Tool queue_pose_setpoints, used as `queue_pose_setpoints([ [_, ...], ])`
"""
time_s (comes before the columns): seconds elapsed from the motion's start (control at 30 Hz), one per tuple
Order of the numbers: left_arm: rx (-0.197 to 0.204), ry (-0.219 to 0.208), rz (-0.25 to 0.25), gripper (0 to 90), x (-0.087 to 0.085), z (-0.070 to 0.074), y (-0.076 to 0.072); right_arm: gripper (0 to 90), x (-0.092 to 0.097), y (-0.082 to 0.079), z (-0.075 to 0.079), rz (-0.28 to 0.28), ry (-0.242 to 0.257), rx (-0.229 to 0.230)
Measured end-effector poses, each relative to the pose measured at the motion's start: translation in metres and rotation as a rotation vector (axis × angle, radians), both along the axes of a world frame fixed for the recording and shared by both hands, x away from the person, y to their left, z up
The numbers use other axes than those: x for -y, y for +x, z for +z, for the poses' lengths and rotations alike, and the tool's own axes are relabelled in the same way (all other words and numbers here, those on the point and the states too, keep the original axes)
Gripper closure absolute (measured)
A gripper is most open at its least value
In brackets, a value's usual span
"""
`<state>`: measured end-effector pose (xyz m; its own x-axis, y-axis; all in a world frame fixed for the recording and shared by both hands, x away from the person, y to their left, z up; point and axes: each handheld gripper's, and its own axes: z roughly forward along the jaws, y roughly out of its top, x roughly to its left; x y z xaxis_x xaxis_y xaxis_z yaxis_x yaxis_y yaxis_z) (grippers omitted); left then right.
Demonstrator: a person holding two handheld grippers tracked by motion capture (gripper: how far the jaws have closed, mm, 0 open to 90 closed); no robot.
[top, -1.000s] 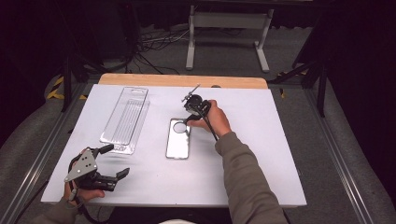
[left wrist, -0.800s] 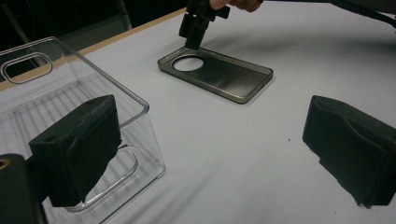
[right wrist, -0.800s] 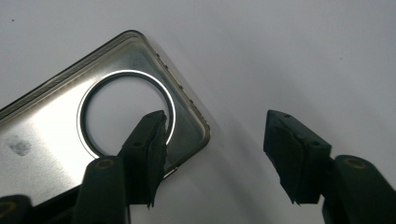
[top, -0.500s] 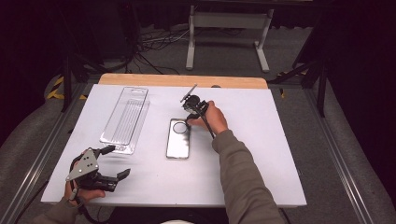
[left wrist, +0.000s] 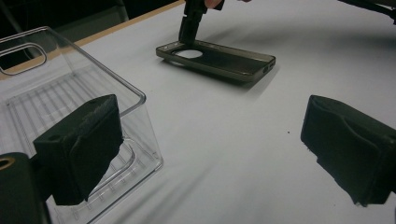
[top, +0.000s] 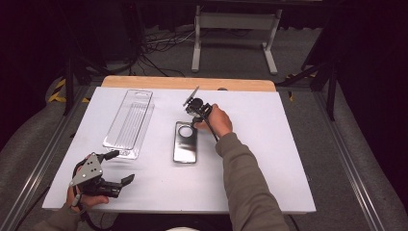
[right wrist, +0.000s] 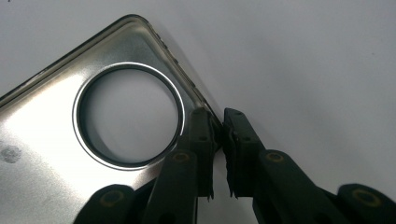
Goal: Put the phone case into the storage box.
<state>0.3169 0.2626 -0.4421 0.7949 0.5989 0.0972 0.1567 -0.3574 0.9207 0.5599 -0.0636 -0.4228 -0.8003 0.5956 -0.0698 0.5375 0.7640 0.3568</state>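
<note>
the white worktop [top: 269, 159] carried a clear plastic tray [top: 129, 122] at its left and a dark phone case [top: 184, 142] near the middle. the right tool [right wrist: 218, 140] had just been closing and pinched the case's rim beside its round hole. the left tool [top: 113, 168] rested near the front edge, spread wide and empty.

Clear plastic clamshell tray [top: 129, 123] lying flat on white tabletop [top: 269, 159], left part. Wooden strip [top: 187, 83] along far edge. Grey stand legs [top: 234, 29] and loose cables [top: 159, 45] on carpet behind.
</note>
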Motion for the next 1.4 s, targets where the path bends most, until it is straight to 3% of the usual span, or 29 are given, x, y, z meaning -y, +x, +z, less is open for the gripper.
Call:
queue_pose_setpoints([
  [0.17, 0.006, 0.005, 0.003, 6.4, 0.001, 0.000, 0.000, 83.6, -0.003, -0.004, 0.000, -0.011, -0.024, 0.028],
  [0.4, 0.001, 0.006, 0.002, 6.7, 0.002, 0.000, 0.000, 84.2, 0.001, -0.010, 0.003, -0.010, -0.011, 0.073],
  [0.6, 0.009, 0.004, 0.017, 7.4, 0.003, 0.001, 0.002, 84.7, 0.009, -0.020, 0.013, -0.010, 0.006, 0.169],
  [0.7, 0.005, -0.002, 0.023, 7.4, 0.003, 0.000, 0.003, 84.7, 0.013, -0.027, 0.022, -0.010, 0.037, 0.236],
  [0.97, 0.002, 0.006, 0.032, 7.8, 0.004, 0.002, 0.004, 84.9, 0.025, -0.047, 0.037, -0.011, 0.092, 0.361],
  [1.4, 0.008, 0.002, 0.038, 7.8, 0.008, 0.003, 0.007, 85.1, 0.042, -0.079, 0.058, -0.018, 0.175, 0.491],
])
